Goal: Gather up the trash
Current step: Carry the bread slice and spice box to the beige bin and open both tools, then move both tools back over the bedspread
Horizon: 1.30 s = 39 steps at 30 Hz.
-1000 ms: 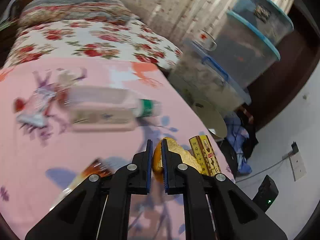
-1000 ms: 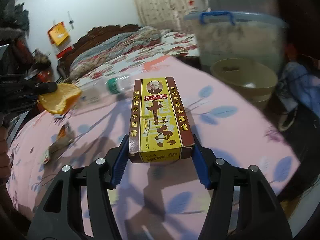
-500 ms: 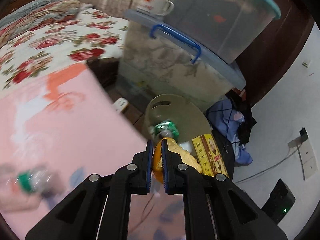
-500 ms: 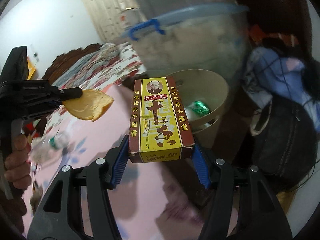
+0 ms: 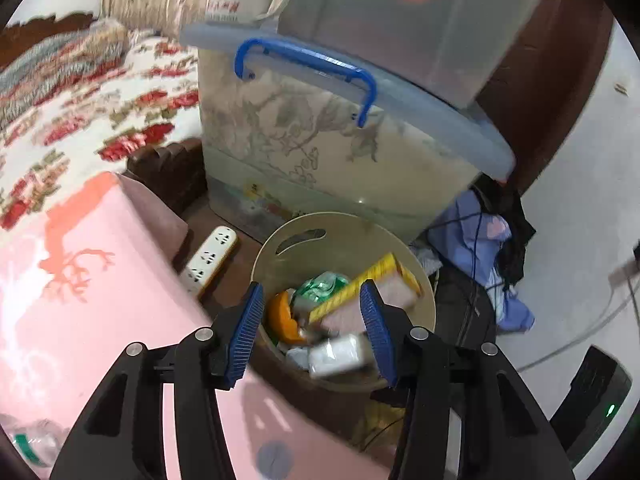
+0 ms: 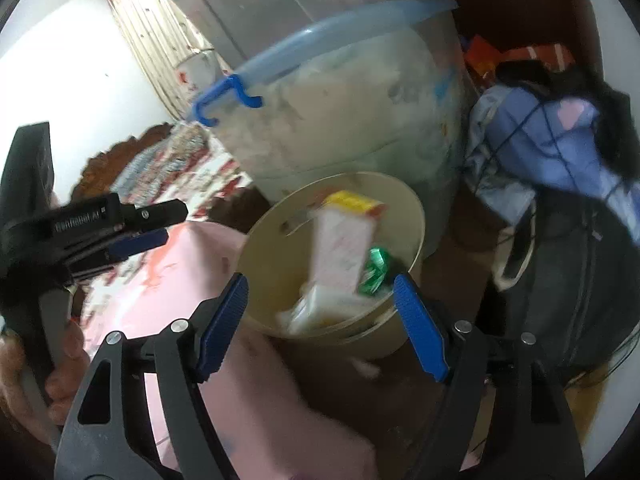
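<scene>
Hanging over the bin, both claws are spread wide with nothing in them: left gripper (image 5: 312,320), right gripper (image 6: 320,316). Inside the 1 beige trash bin (image 5: 424,280) I count 1 yellow spice box (image 5: 372,280) tilted against the wall, 1 orange peel (image 5: 280,316), 1 crumpled green wrapper (image 5: 324,284) and 1 white packet (image 5: 340,354). Half a second back the left was pinching the peel and the right the box; now both are dropped in. 2 clear storage tubs (image 5: 320,152) sit stacked behind, with 1 power strip (image 5: 210,256) on the floor.

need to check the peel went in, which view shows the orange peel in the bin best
The left wrist view: the orange peel lies in the bin beside the yellow box. The right wrist view shows the bin and box, but no peel.
</scene>
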### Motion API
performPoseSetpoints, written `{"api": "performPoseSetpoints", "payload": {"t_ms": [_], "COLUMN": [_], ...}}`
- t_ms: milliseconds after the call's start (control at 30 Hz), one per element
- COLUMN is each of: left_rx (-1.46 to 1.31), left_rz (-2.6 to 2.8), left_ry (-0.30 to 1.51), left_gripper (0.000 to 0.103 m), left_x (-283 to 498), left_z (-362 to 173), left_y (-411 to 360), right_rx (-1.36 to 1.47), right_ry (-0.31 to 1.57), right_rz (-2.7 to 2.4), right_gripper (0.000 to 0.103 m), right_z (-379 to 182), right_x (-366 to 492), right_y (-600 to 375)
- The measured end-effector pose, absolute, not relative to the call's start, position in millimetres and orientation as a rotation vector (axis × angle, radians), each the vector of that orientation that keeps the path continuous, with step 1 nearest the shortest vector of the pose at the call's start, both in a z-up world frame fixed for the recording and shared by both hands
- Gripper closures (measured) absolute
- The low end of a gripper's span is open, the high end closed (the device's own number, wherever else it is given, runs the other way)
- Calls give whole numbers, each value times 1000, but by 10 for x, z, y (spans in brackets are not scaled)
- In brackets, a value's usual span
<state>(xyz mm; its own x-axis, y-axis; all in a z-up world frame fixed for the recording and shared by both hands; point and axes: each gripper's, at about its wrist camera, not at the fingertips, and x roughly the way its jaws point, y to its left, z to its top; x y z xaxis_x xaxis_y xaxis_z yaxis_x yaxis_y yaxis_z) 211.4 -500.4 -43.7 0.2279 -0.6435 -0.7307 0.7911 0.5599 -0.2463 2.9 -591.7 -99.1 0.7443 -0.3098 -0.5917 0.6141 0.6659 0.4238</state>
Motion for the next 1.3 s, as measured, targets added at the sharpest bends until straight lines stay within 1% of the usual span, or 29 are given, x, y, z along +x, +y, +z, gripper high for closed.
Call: {"api": "performPoseSetpoints", "payload": {"t_ms": [100, 267, 333, 467, 533, 667, 800, 900, 1100, 1300], "left_rx": [207, 232, 275, 322, 308, 264, 233, 215, 173, 140], "left_rz": [-999, -986, -937, -859, -839, -788, -768, -760, -745, -726], "left_ry": [862, 849, 830, 805, 811, 803, 795, 779, 739, 698], "left_gripper": [55, 54, 48, 47, 43, 41, 40, 37, 36, 35], "left_x": [1916, 1576, 1439, 1256, 1226, 1162, 1081, 1020, 929, 878], "left_z": [-397, -442, -480, -524, -521, -486, -453, -424, -342, -265], "left_y": [-4657, -4000, -3720, -3245, -3054, -2591, -2271, -2094, -1794, -1534], "right_rx": [663, 675, 682, 695, 694, 692, 672, 659, 630, 597], "right_ry": [498, 487, 492, 509, 518, 527, 531, 518, 499, 479], "right_rz": [-522, -486, -464, -421, -400, -365, -348, -358, -366, -370], "right_gripper": [27, 27, 27, 27, 27, 26, 25, 21, 16, 14], "right_z": [-981, -967, -963, -951, -929, -888, -812, -719, -597, -490], "right_x": [-74, -245, -280, -306, -308, -343, -380, -427, -481, -503], "right_y": [-5691, -5165, -4965, -4683, -4536, -4235, -3993, -3839, -3591, -3397]}}
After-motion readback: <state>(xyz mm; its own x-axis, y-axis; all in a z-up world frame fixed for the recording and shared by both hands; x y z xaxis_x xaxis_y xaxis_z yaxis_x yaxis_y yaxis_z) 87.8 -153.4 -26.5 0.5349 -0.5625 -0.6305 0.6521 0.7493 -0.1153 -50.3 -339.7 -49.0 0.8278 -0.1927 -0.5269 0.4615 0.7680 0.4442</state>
